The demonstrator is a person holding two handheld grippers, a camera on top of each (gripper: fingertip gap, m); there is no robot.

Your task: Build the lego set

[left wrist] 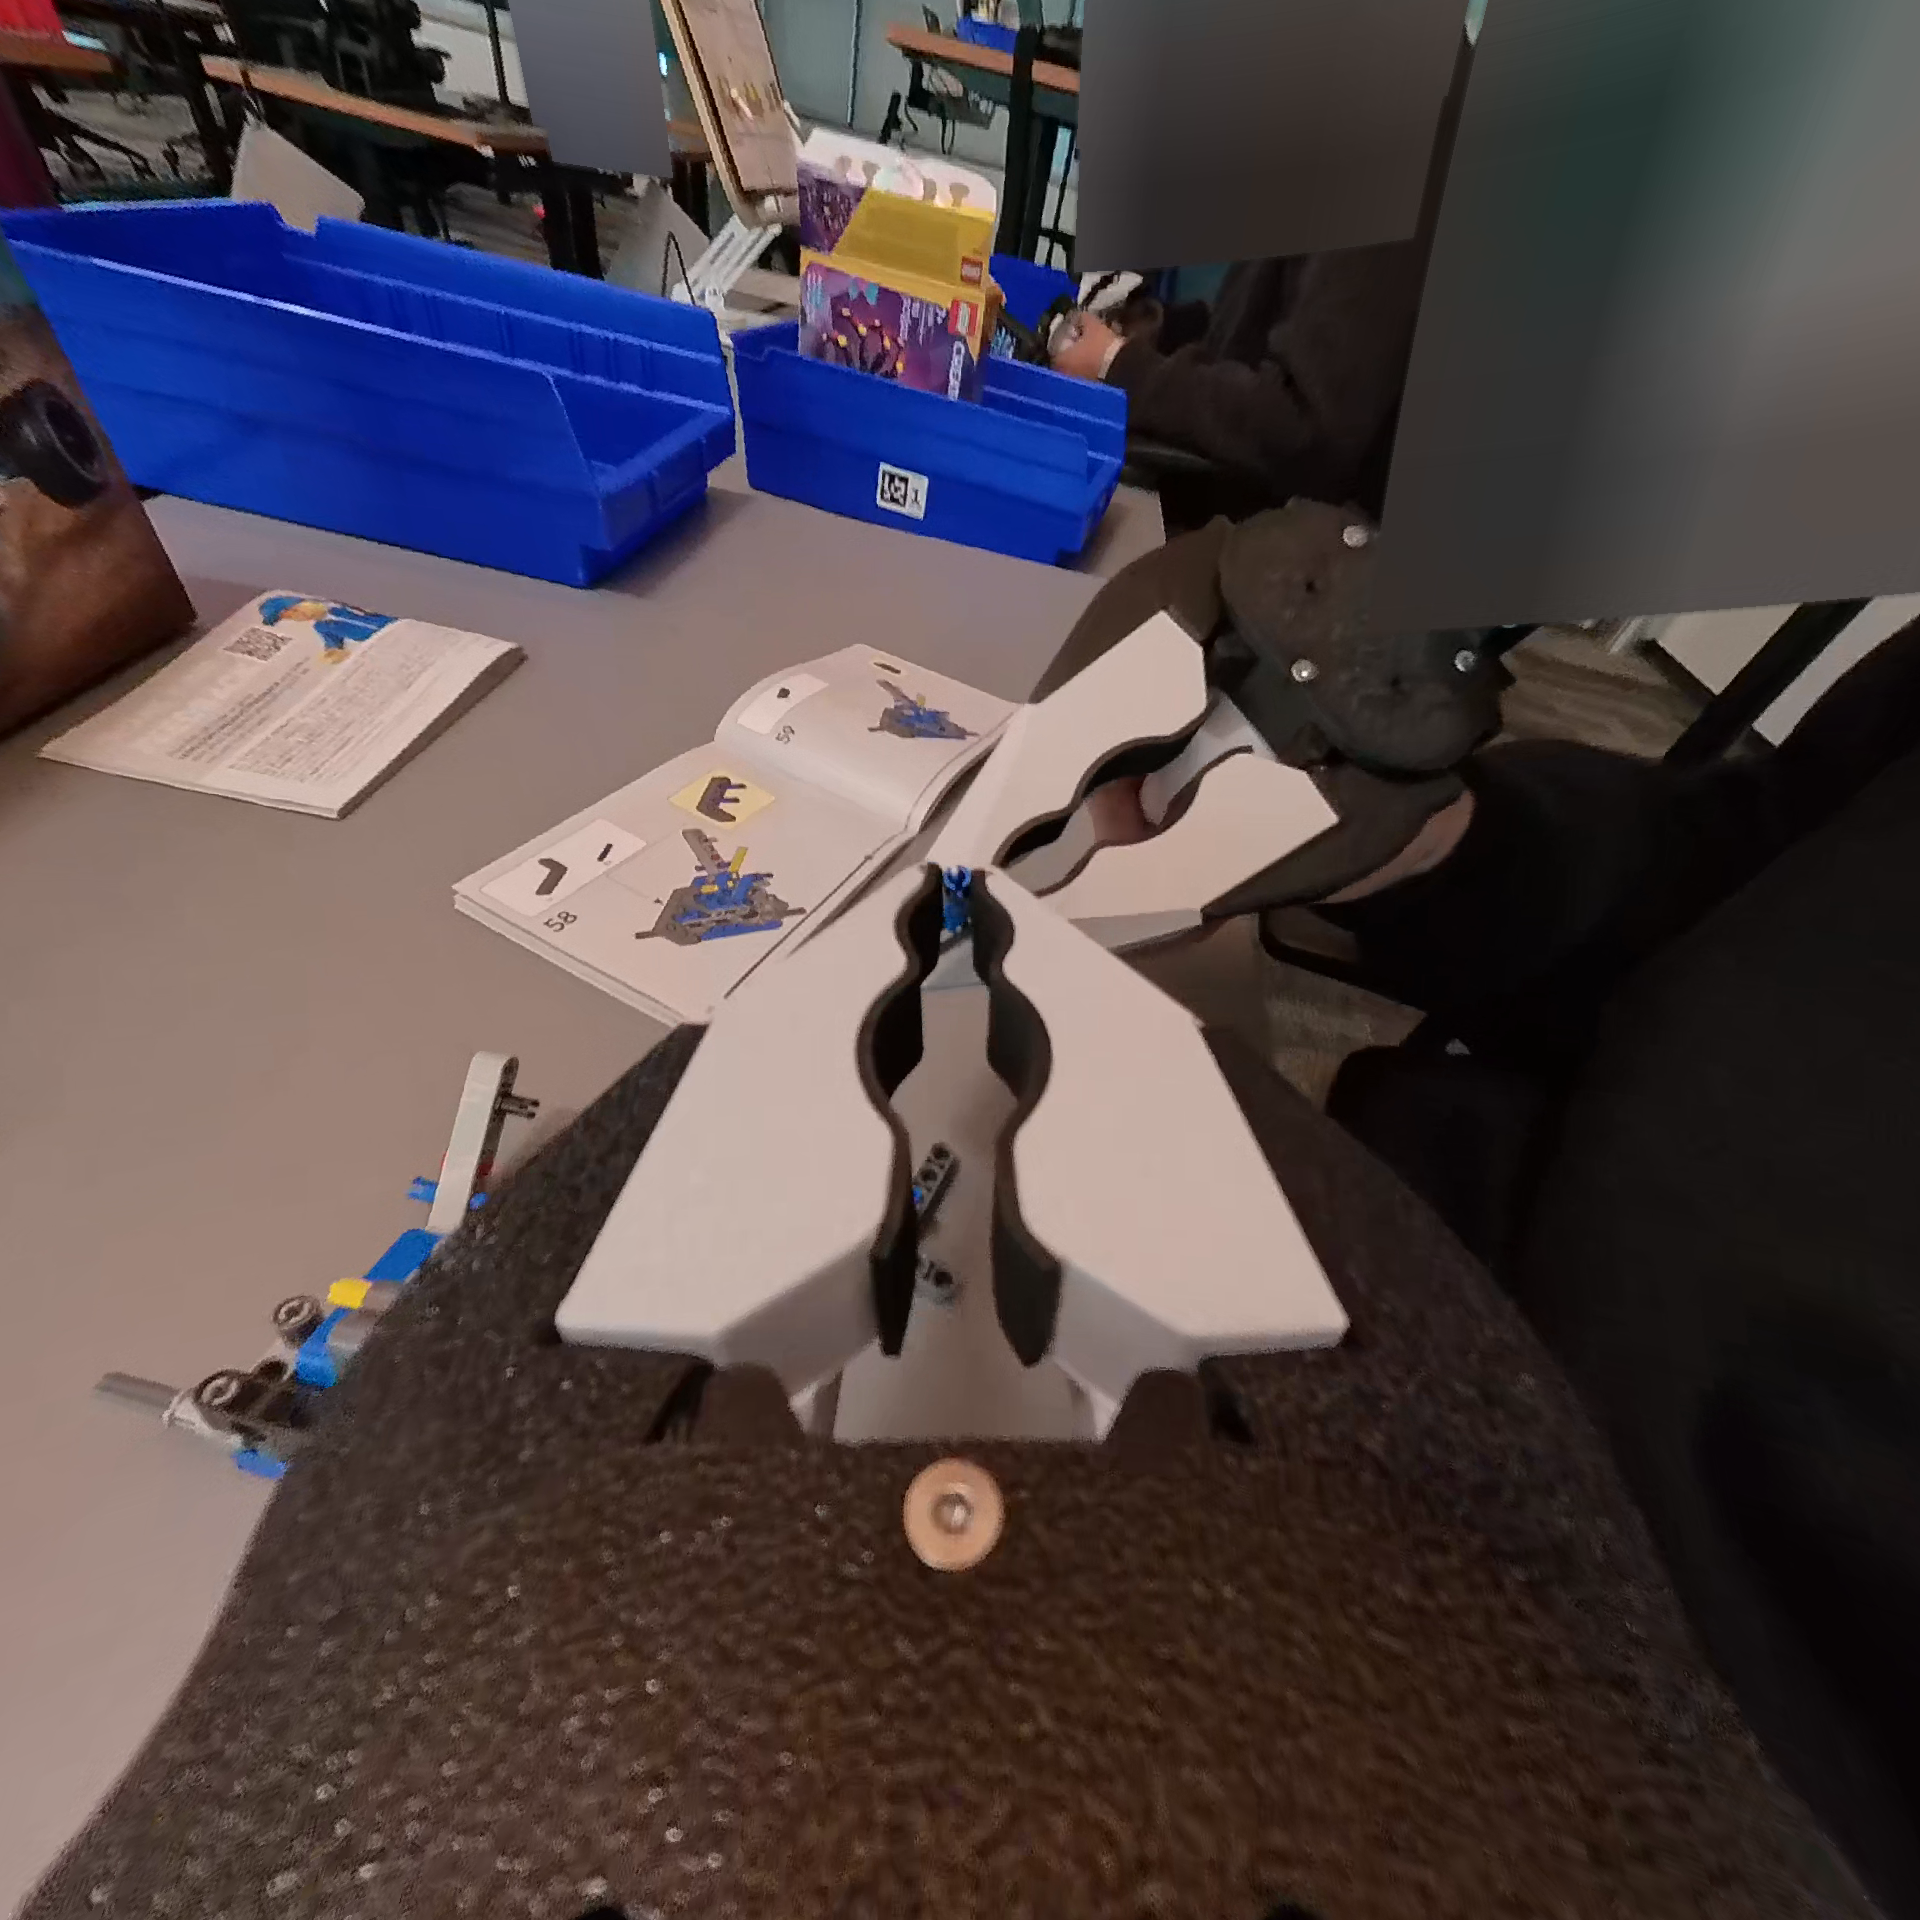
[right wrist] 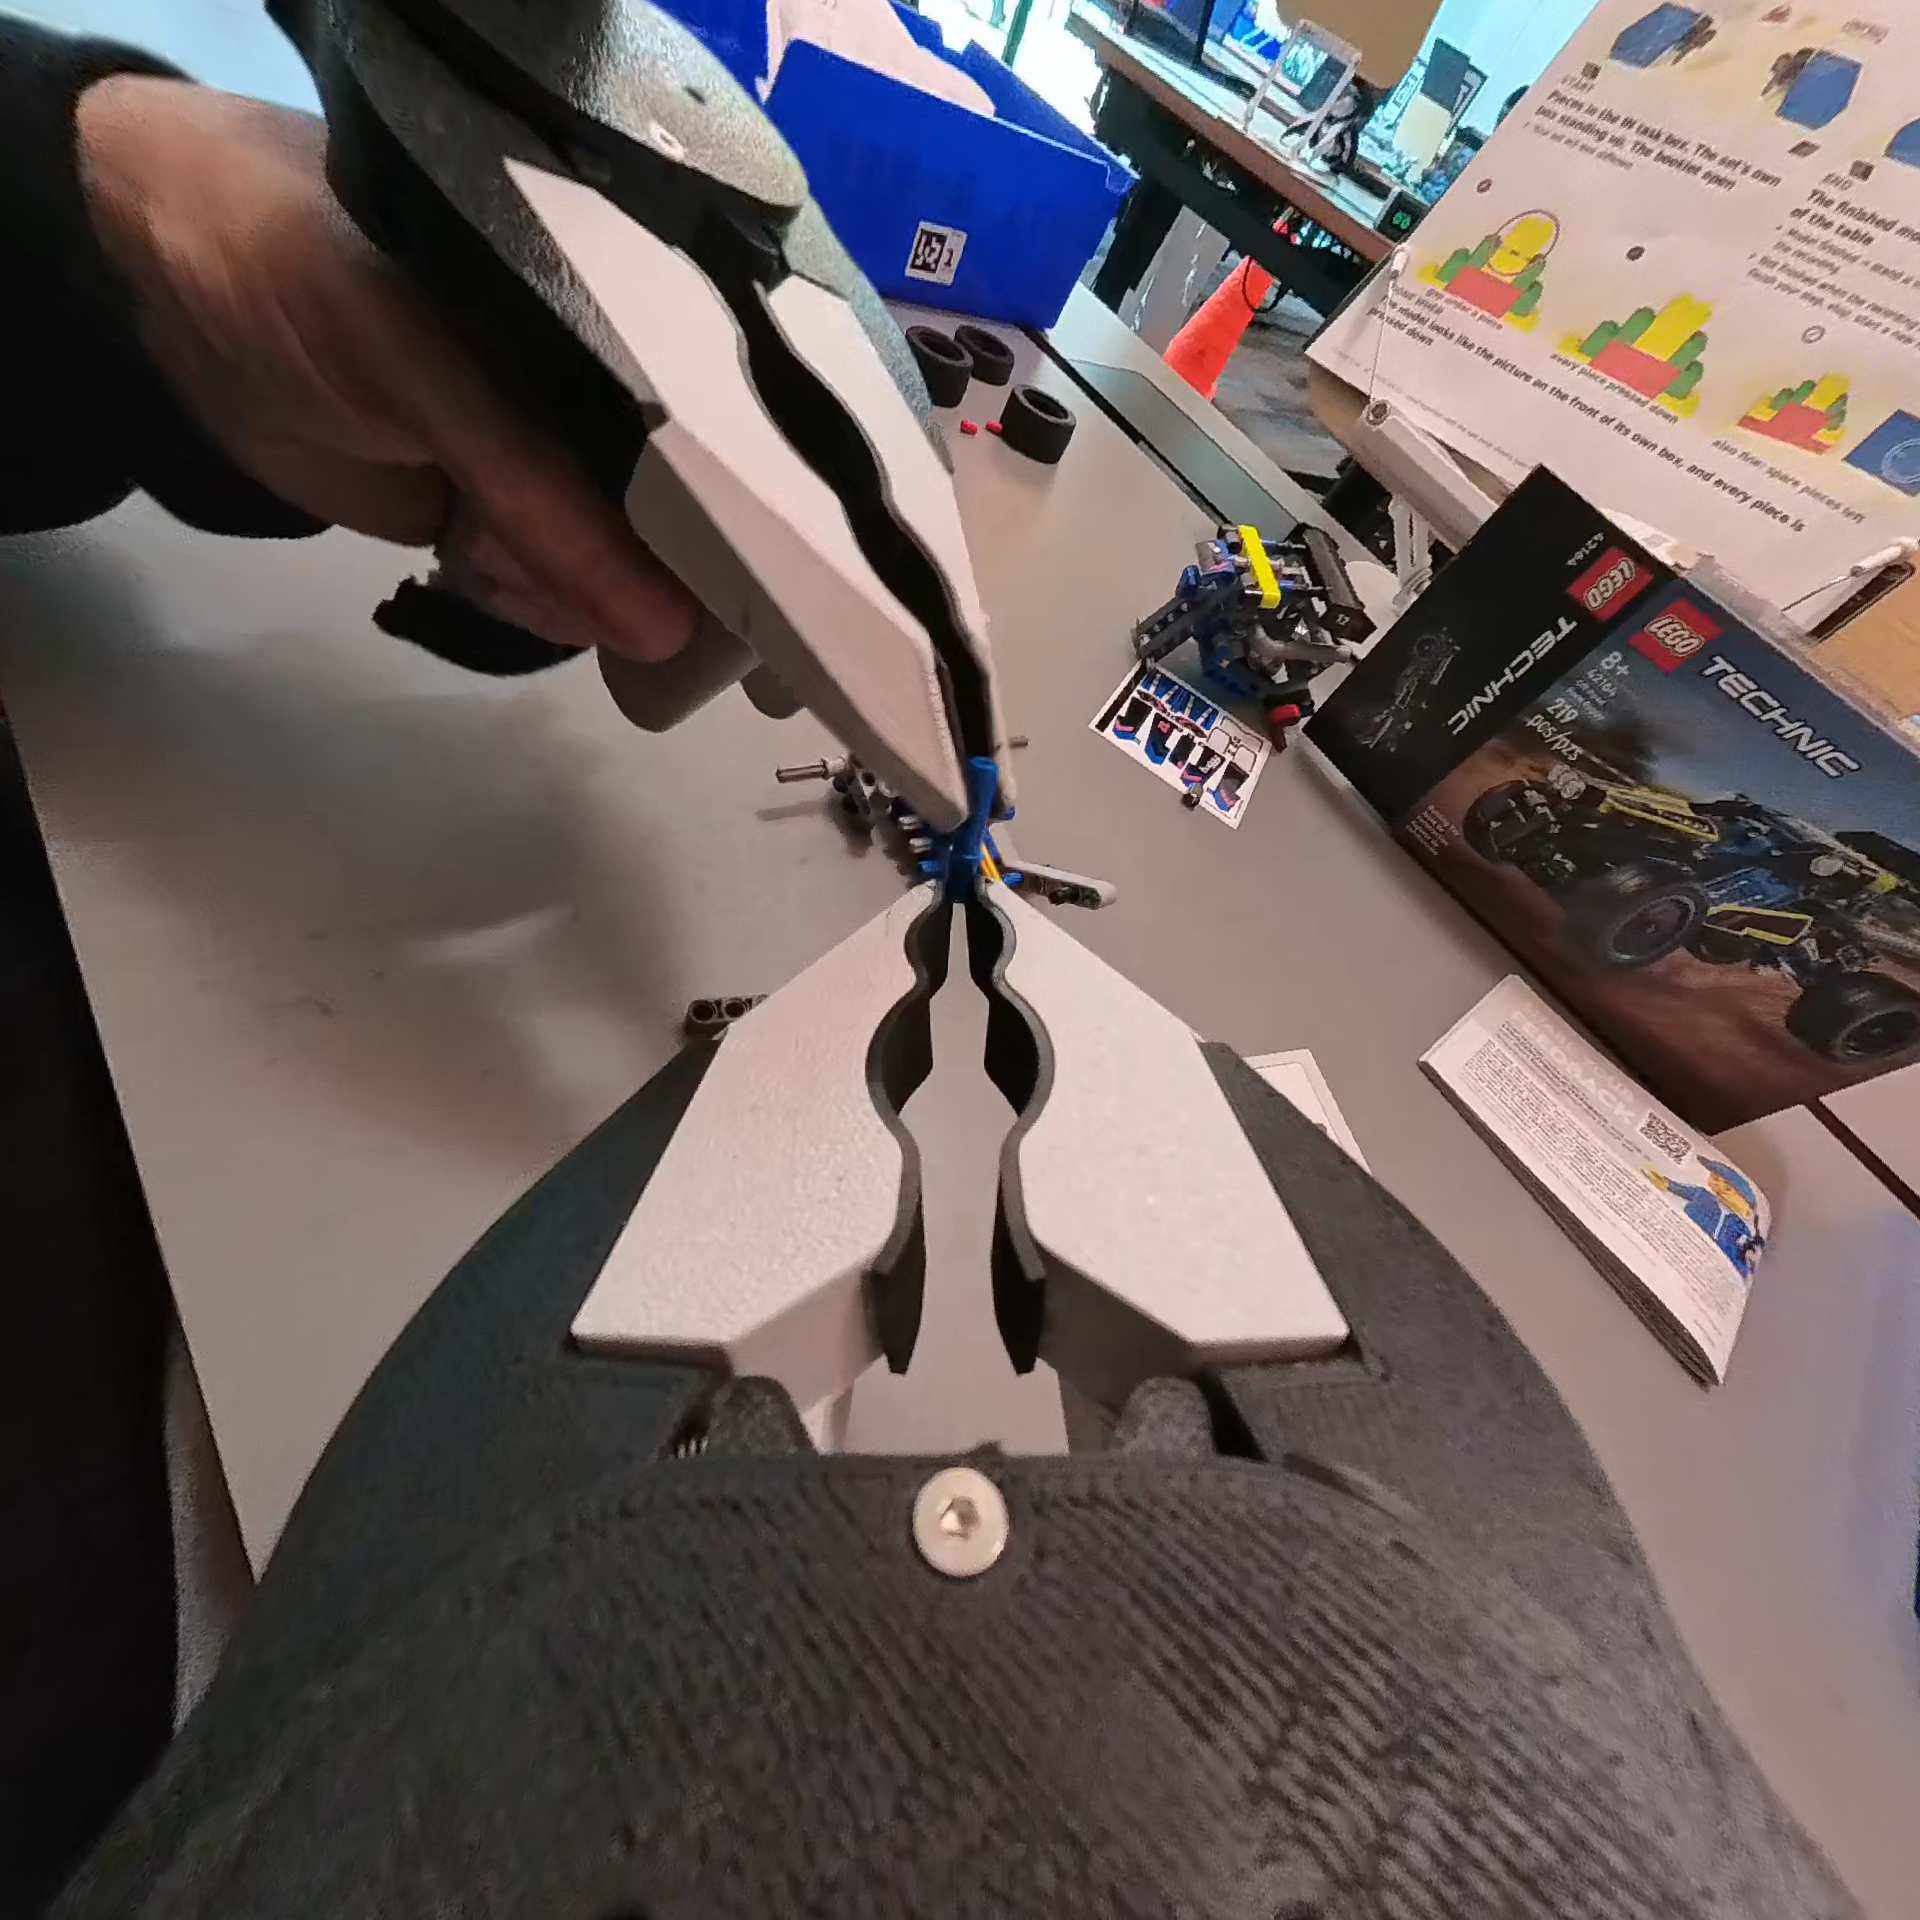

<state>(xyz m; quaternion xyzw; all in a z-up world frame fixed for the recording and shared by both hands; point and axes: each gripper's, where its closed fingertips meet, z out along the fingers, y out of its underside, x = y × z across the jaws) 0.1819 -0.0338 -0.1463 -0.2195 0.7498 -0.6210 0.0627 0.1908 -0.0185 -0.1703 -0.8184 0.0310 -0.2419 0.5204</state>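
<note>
Right wrist view: left gripper (right wrist: 977,800) pinches small blue connector piece (right wrist: 961,831) from above | right gripper (right wrist: 958,914) clamps the same piece from below, above grey table (right wrist: 520,831) | partly built model (right wrist: 1257,613) sits beside set box (right wrist: 1662,790) | left wrist view: open instruction booklet (left wrist: 727,831) ahead of blue bins (left wrist: 364,384).

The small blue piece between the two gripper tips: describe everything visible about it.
The small blue piece is glossy plastic, a short pin-like connector with stubby prongs sticking out sideways. It is held above the grey table, pinched from above by the left gripper and met from below by the right gripper, whose tips are nearly closed at its lower end. In the left wrist view only a sliver shows between the tips. Its exact shape stays unclear.
</note>
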